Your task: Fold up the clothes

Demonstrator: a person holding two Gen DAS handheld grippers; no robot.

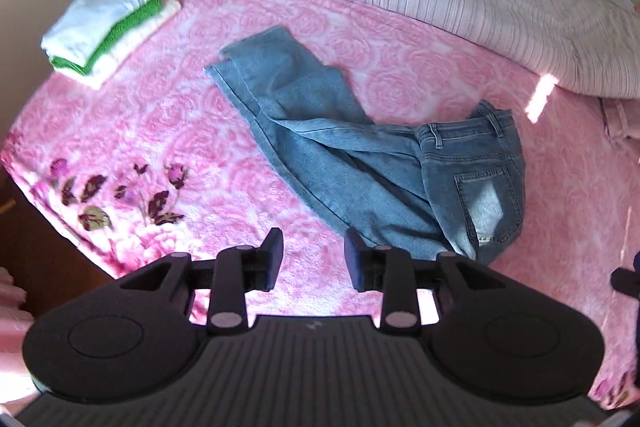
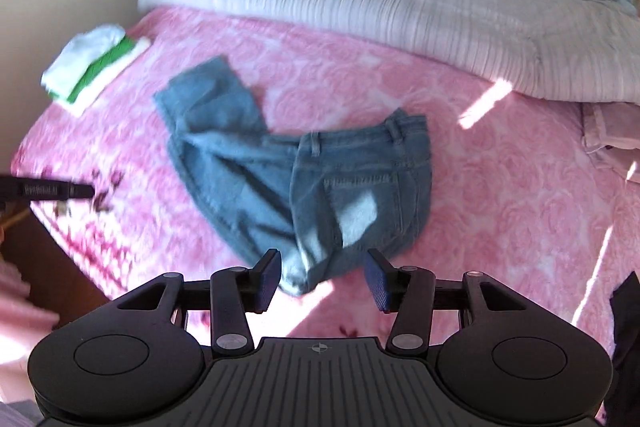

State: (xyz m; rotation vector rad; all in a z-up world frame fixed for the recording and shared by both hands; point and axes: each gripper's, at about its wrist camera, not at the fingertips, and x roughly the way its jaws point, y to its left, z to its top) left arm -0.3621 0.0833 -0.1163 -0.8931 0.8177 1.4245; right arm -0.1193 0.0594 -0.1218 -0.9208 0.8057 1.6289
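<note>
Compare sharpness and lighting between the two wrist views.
Left wrist view: fairly sharp, jeans seams readable, a sun patch on the back pocket. Right wrist view: motion-blurred jeans and folded stack, bright sun streaks across the pink blanket. Both bend the scene fisheye-style.

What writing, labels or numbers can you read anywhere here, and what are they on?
None can be read for certain.
The black bar of the left gripper carries pale lettering, too blurred to read.
The right gripper has a small crosshair mark on its body, no words.
The jeans show no legible label.

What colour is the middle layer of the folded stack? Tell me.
Green, between white layers of the stack; the left wrist view shows it best.
</note>
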